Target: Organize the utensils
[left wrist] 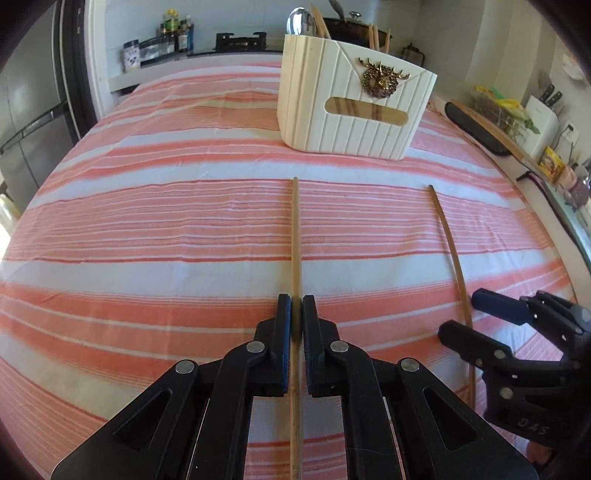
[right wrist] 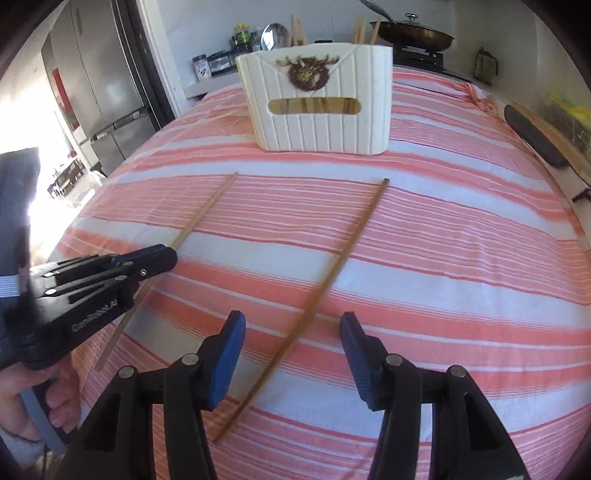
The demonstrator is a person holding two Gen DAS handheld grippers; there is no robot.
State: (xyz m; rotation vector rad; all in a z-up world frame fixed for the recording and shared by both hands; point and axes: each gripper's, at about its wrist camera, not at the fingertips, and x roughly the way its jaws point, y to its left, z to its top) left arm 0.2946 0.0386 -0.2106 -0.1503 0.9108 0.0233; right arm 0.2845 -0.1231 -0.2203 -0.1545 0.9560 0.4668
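The left claw (left wrist: 296, 314) is closed on the first chopstick (left wrist: 294, 236). Its two blue pads press the thin stick from both sides, near the thick end, so the long front part points straight toward the holder (left wrist: 354, 107). I think this grip is chosen because the stick can then be tipped up and dropped into the holder with the thin end first or last, without a new grasp.

The right claw (right wrist: 291, 343) stands open over the second chopstick (right wrist: 332, 273). This stick lies flat on the cloth and passes between the two jaws, but the pads do not touch it. It seems the claw is lined up for a pinch at the lower third of the stick.

Both chopsticks are slim, round and smooth, of pale brown wood or bamboo, and they narrow a little toward the far end. They lie well apart from each other, in front of the holder.

The holder is a cream box with upright ribs, an oval slot in the front wall and a gold ornament with antlers. A metal spoon (left wrist: 300, 22) and more wooden sticks stand in it already.

The counter (left wrist: 147, 229) is covered with a soft cloth in coral and white stripes, slightly wrinkled, which may let a thin stick sink a bit and make it harder to pick.
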